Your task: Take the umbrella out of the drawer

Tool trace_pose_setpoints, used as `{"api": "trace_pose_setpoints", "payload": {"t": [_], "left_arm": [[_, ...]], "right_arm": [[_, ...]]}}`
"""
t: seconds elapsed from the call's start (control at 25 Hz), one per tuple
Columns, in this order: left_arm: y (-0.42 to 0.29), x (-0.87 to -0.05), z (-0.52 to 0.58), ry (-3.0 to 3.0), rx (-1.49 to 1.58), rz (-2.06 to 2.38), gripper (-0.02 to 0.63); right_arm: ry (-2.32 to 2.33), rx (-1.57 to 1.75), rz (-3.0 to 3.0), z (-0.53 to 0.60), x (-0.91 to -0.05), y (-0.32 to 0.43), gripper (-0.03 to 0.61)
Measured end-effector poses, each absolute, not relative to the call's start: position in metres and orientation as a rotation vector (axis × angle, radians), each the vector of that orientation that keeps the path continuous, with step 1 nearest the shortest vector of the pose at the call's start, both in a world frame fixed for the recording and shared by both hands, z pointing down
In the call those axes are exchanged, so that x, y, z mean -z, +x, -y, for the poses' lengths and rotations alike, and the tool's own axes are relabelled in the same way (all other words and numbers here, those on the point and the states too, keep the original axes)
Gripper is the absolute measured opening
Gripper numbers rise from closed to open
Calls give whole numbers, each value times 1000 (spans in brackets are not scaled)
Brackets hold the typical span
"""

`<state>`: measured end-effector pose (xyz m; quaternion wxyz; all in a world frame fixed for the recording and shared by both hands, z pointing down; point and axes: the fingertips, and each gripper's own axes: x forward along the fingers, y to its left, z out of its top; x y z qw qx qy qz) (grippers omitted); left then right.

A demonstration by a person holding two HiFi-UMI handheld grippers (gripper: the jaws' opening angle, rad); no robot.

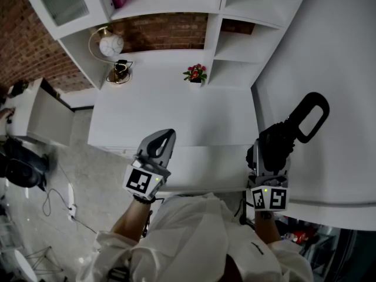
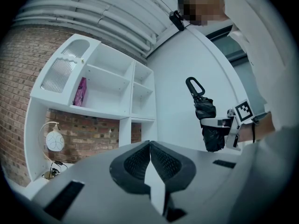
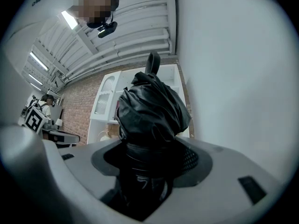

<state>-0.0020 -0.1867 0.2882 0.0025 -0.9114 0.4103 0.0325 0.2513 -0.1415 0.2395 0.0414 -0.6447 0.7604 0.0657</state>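
Umbrella (image 1: 285,135), black and folded, is clamped between the right gripper (image 1: 271,151)'s 2 jaws, handle loop pointing away, in the air off the white countertop (image 1: 176,104)'s front right corner; the left gripper (image 1: 160,145)'s jaws are pressed together, empty, at the front edge.

Grey left gripper (image 1: 167,135), right gripper (image 1: 271,148); black-white marker cubes (image 1: 143,181); white shirt (image 1: 188,234).

Light: bright, even, cool white | source: ceiling strip (image 3: 70,18) above shelf (image 3: 105,99) | shadows: soft, faint under shelf | glare: panel (image 3: 233,78) right of shelf washed out | distortion: gripper views fisheye, black corners | focus: nearest foreground soft
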Motion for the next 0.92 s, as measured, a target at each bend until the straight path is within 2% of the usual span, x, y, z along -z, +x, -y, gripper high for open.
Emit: {"api": "trace_pose_setpoints", "payload": {"t": [0.92], "left_arm": [[6,-292,186,-2860,-95,-1289,26]], "right_arm": [[-1981,-155,-2328,141,-251,257,278]]}}
